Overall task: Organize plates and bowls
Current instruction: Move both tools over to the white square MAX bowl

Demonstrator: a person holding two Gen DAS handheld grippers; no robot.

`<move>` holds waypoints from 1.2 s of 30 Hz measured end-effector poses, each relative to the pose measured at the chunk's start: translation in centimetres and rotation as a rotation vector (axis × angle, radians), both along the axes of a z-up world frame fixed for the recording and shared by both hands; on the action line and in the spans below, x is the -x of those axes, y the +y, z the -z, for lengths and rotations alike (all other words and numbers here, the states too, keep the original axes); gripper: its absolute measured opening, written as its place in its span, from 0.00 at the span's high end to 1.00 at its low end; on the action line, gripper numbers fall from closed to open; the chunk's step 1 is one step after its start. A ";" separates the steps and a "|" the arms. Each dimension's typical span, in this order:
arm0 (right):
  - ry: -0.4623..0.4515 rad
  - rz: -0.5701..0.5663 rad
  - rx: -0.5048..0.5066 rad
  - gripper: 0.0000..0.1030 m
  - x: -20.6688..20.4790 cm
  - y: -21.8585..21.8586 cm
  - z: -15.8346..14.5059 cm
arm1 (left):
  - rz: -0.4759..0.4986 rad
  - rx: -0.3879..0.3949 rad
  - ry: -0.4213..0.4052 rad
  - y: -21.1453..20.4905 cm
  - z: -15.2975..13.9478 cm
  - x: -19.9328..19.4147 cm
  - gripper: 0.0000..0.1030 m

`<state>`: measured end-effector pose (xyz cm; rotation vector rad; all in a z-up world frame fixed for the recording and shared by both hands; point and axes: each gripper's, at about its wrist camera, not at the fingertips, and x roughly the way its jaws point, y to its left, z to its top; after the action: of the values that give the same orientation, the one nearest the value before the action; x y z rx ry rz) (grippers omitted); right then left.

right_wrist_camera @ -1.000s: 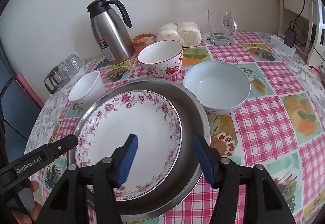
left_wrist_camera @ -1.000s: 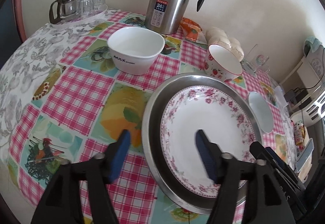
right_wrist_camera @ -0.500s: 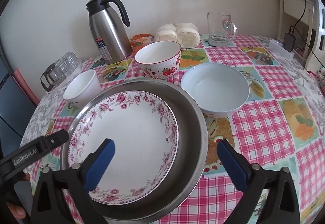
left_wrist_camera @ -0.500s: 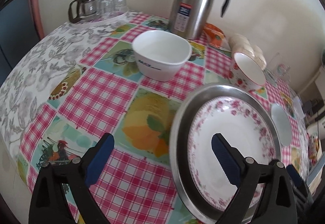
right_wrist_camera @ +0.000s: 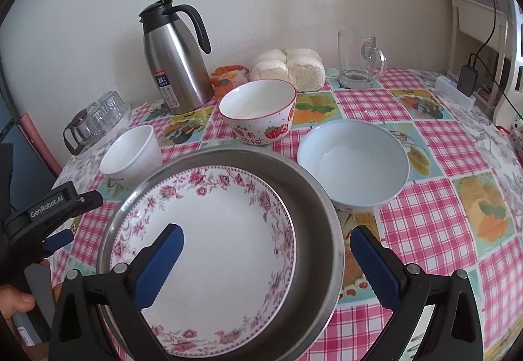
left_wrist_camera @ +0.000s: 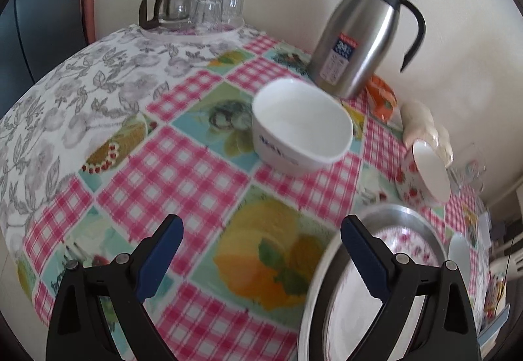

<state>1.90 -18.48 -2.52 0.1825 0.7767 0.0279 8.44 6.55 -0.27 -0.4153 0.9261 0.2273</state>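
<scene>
Left gripper [left_wrist_camera: 261, 249]: jaws spread wide, nothing between them, over bare tablecloth [left_wrist_camera: 183, 171] just left of the steel pan [left_wrist_camera: 421, 220].
Right gripper [right_wrist_camera: 266, 254]: jaws spread, straddling the pan's right rim, not pinching it.
Floral plate [right_wrist_camera: 222, 230]: lying inside the steel pan [right_wrist_camera: 313, 197], near centre.
White square bowl [right_wrist_camera: 132, 153]: far left of the pan (blue lettering on its side).
Strawberry bowl [right_wrist_camera: 258, 112]: beyond the pan.
Pale blue bowl [right_wrist_camera: 353, 161]: right of the pan.
Thermos [right_wrist_camera: 176, 63]: far, by the wall.

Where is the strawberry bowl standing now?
In the right wrist view the strawberry bowl stands on the table behind the metal pan, right of the steel jug, in front of the white buns.
</scene>
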 end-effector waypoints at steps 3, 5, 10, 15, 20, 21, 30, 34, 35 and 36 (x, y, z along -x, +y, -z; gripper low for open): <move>-0.007 0.009 -0.005 0.00 -0.5 0.1 -0.4 | -0.008 -0.016 -0.028 0.8 -0.4 -0.8 0.06; -0.012 0.013 -0.005 0.00 -0.8 0.2 -0.7 | -0.009 -0.024 -0.042 1.2 -0.6 -1.3 0.06; -0.032 0.010 -0.004 0.00 -1.6 0.7 -1.9 | 0.003 -0.059 -0.103 1.9 -1.7 -2.3 0.06; -0.059 -0.022 0.008 0.00 -2.4 1.8 -3.4 | 0.018 -0.077 -0.151 2.5 -2.6 -3.4 0.06; -0.049 -0.041 0.025 0.00 -3.9 3.0 -4.8 | 0.019 -0.082 -0.164 3.2 -3.0 -4.2 0.06; -0.042 -0.046 0.034 0.00 -4.4 3.2 -5.1 | 0.016 -0.084 -0.171 3.5 -3.2 -4.4 0.06; -0.029 -0.077 0.006 0.00 -8.3 4.9 -9.0 | 0.020 0.037 -0.206 5.5 -3.7 -5.6 0.06; -0.004 -0.112 -0.049 0.00 -10.1 6.0 -9.4 | 0.017 0.110 -0.169 6.4 -3.0 -6.4 0.06; 0.008 -0.114 -0.051 0.00 -10.5 6.4 -9.3 | 0.016 0.123 -0.160 6.6 -2.7 -6.5 0.06; 0.024 -0.115 -0.051 0.00 -11.1 6.9 -9.1 | 0.011 0.133 -0.145 6.8 -2.3 -6.7 0.06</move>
<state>13.00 -11.62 6.55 0.1871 0.8106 0.1544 15.10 13.35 2.03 -0.5429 0.8030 0.1242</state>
